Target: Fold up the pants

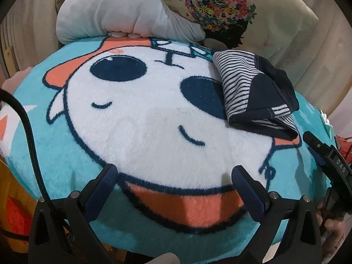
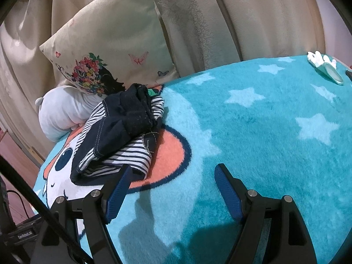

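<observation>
Small navy pants with a navy-and-white striped lining [image 1: 255,92] lie in a folded bundle on a plush blanket, far right in the left wrist view. In the right wrist view the pants [image 2: 118,129] lie left of centre, just beyond my left fingertip. My left gripper [image 1: 173,176] is open and empty above the blanket's cartoon face, well short of the pants. My right gripper [image 2: 173,176] is open and empty, hovering over the blanket beside the pants. The right gripper's body [image 1: 325,154] shows at the right edge of the left wrist view.
The turquoise cartoon blanket [image 2: 264,132] with pale stars covers the bed. A floral cushion [image 2: 105,44] and a pale grey plush pillow [image 1: 114,13] lean at the head against beige curtains [image 2: 242,17]. A small teal and white object [image 2: 325,66] lies at the far right.
</observation>
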Demonstrator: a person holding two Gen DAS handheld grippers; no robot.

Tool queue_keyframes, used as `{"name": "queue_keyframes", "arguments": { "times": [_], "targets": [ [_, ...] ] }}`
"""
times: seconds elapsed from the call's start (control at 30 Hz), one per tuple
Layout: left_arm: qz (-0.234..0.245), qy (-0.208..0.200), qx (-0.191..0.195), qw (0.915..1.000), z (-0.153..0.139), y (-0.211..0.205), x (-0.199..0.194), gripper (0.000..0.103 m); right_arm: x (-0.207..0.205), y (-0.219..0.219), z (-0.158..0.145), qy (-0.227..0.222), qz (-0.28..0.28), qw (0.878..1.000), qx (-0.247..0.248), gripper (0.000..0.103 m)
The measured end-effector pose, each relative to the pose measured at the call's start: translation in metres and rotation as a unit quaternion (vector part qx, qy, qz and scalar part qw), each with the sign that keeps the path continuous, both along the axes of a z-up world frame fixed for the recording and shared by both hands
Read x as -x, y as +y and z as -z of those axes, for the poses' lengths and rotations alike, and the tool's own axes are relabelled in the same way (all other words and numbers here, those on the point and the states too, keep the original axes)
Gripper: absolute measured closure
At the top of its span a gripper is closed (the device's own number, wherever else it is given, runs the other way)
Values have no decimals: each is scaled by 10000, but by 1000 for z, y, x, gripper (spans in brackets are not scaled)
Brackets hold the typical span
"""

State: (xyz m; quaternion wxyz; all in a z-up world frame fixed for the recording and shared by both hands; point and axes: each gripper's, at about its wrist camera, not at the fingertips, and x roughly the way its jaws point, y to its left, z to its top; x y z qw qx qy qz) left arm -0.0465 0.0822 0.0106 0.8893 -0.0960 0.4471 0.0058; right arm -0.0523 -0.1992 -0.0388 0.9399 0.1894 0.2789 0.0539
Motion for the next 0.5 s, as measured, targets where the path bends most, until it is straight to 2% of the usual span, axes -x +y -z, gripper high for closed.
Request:
{"name": "queue_keyframes", "arguments": {
  "times": [0.3, 0.5],
  "targets": [
    [123, -46, 160, 9998, -1, 10, -5, 0, 0, -3, 0, -25, -78, 9999, -112, 20],
    [58, -52, 86, 9999, -1, 8, -8, 0, -2, -2, -1, -9, -107, 9999, -53, 19]
  ]
}}
